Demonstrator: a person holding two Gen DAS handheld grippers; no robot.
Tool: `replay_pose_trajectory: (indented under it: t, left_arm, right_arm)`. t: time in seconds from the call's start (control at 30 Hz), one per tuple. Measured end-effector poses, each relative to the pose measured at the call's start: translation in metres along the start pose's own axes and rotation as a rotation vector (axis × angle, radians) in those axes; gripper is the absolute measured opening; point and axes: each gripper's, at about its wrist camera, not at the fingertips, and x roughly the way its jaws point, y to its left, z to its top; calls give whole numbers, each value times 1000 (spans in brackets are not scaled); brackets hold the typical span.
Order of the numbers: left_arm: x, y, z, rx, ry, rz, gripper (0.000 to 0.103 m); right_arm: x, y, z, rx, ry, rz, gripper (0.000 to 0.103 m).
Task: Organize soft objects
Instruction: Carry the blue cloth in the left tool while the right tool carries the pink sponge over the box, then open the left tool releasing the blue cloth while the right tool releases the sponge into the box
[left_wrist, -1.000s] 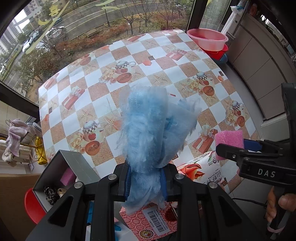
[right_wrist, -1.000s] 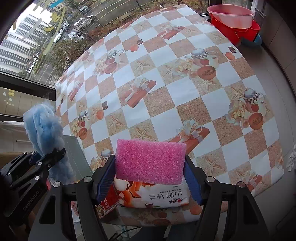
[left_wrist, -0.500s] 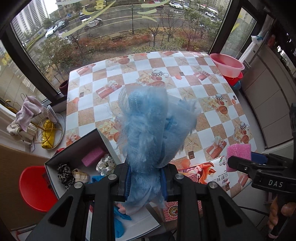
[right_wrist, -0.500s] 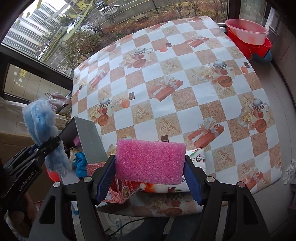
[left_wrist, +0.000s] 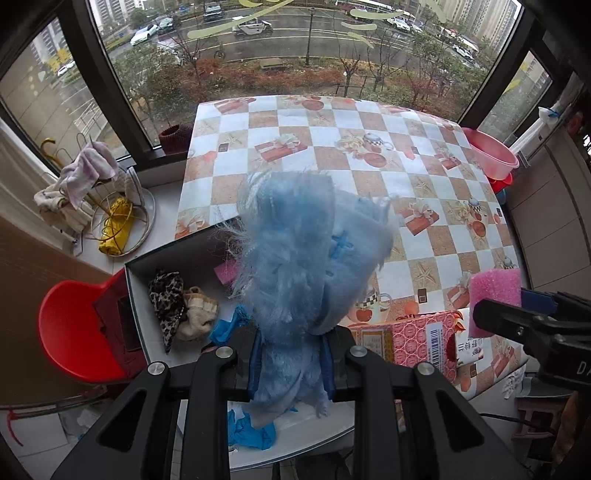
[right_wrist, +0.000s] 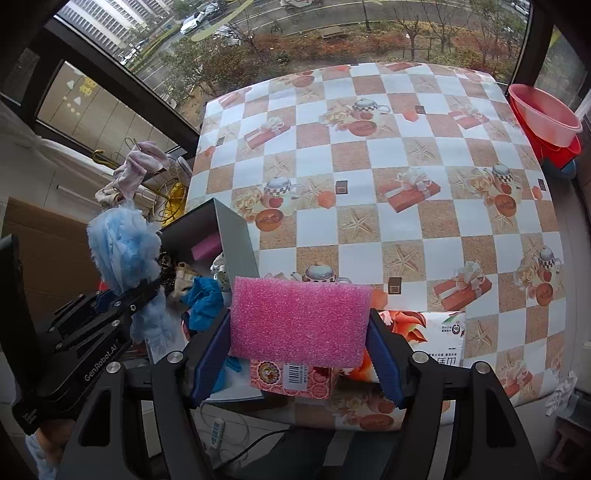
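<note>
My left gripper (left_wrist: 291, 363) is shut on a fluffy blue cloth (left_wrist: 306, 254), held up above the grey box (left_wrist: 135, 295) at the table's left edge; the same blue cloth (right_wrist: 122, 247) shows in the right wrist view. My right gripper (right_wrist: 297, 360) is shut on a pink sponge (right_wrist: 299, 321), its blue pads pressing both ends; this pink sponge (left_wrist: 493, 295) appears at the right in the left wrist view. Inside the box lie a leopard-print cloth (left_wrist: 166, 299), a beige cloth (left_wrist: 197, 323), a blue rag (right_wrist: 203, 301) and another pink sponge (right_wrist: 205, 249).
A checkered tablecloth covers the table (right_wrist: 388, 184). A red patterned carton (left_wrist: 399, 339) and a tissue pack (right_wrist: 436, 332) lie at its near edge. A red chair (left_wrist: 70, 325) stands left of the box. Pink and red basins (right_wrist: 543, 114) sit at the far right.
Both grippers have pulled back and risen, rolling as they went. The box and its contents have come into full view, and the whole table now shows. Both grips are unchanged.
</note>
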Motion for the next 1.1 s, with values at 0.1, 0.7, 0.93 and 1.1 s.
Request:
replay_pose_trajectory:
  t: [0.1, 0.7, 0.93, 1.1]
  left_arm:
    - [1, 13, -9, -29, 7, 7, 28]
    - [19, 80, -80, -196, 110, 37, 29]
    - [28, 86, -97, -234, 145, 29, 32]
    - [30, 84, -99, -221, 164, 28, 66]
  right_arm:
    - [6, 19, -2, -40, 14, 9, 71]
    - [59, 112, -29, -258, 155, 56, 71]
    - [80, 127, -39, -310, 212, 69, 71]
    - [85, 132, -44, -336, 252, 106, 84]
